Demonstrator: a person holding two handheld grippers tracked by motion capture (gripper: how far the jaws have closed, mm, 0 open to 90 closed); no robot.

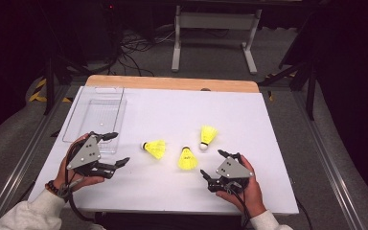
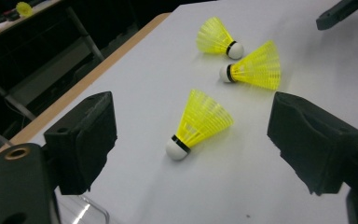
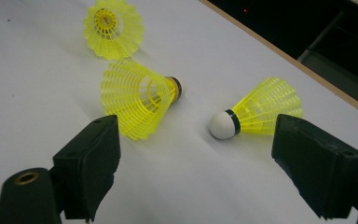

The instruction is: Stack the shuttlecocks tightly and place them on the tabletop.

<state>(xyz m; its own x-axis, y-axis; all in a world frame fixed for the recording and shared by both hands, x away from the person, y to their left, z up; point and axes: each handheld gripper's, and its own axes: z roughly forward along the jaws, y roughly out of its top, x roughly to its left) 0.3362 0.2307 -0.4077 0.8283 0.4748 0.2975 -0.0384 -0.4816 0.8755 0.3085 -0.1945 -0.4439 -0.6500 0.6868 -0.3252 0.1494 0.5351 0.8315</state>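
Facing the nearest shuttlecock (image 2: 196,123) with jaws spread wide and empty, the left hand-held gripper (image 1: 114,149) should straddle its cork tip. Two more shuttlecocks (image 1: 188,158) (image 1: 208,136) lie mid-tabletop (image 1: 172,110); the right hand-held gripper (image 1: 215,165) waits open, holding nothing.

Three yellow shuttlecocks (image 1: 187,158) on their sides
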